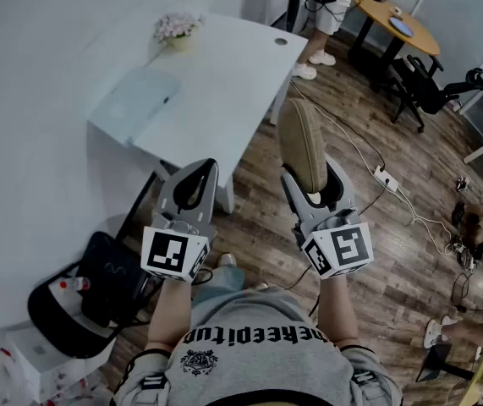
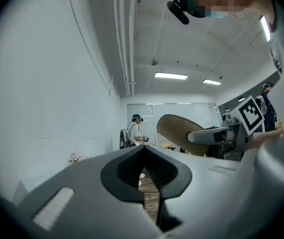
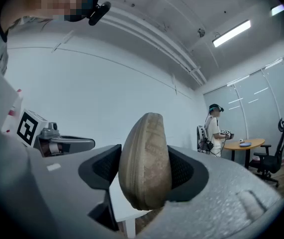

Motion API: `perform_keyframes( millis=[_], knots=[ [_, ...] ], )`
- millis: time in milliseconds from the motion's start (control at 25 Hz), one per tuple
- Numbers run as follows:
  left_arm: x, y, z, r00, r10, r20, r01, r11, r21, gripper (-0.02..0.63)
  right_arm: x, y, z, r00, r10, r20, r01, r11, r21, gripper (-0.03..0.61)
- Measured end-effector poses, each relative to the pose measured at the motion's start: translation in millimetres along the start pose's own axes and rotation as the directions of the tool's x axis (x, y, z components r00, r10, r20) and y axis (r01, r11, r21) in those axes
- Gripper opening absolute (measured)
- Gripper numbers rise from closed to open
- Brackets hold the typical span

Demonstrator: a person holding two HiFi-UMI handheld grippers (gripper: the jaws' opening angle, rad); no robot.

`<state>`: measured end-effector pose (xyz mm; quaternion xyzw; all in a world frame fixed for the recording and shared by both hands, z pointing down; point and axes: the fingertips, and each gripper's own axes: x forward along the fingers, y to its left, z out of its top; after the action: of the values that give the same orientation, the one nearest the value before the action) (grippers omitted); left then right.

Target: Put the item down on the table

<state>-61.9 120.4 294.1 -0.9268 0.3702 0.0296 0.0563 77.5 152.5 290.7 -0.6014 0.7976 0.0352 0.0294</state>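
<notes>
Office room, wood-plank floor (image 1: pixel 393 244), white worktop (image 1: pixel 224 74) up and to the left in the head view. Tan oval pouch (image 1: pixel 300 146) not on the worktop but in the air over the floor, just beside the worktop's near corner, standing on edge and sticking forward out of the jaws. Clamped across its flat sides by the right hand-held gripper (image 1: pixel 313 183), both dark pads pressed against the woven fabric (a seam ridge running down the edge that faces the right gripper view). Left hand-held gripper (image 1: pixel 194 184) alongside, apart from the pouch, jaw tips together, only floor visible through the gap behind them. On the worktop, a small pot of pale flowers (image 1: pixel 176 30) near the far edge and a flat pale-blue slab (image 1: pixel 135 100) nearer. By the worktop's near end, a black bag (image 1: pixel 97 290) on the floor. Farther off, a white power strip (image 1: pixel 385 178) with cables, a black office chair (image 1: pixel 427 87), a round wooden table (image 1: pixel 402 24) and another person (image 1: pixel 326 11) standing beside it.
</notes>
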Motion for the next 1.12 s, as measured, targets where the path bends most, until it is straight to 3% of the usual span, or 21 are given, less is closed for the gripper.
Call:
perform_keyframes(
  millis=[520,880,1120],
  knots=[
    [9,37,-9,1.0,-0.011,0.009,0.011,1.0,-0.009,0.018,35,11,-3,1.0,-0.007,0.001,0.007,1.0,-0.008,0.261],
    [25,64,-4,0.999,-0.034,0.017,0.034,0.999,0.001,0.018,65,6,-6,0.999,-0.039,0.015,0.039,0.998,0.04,0.262],
    [27,82,-8,0.998,-0.053,0.037,0.053,0.999,0.011,0.018,79,13,-9,0.997,-0.074,0.017,0.073,0.997,0.01,0.264]
  ],
)
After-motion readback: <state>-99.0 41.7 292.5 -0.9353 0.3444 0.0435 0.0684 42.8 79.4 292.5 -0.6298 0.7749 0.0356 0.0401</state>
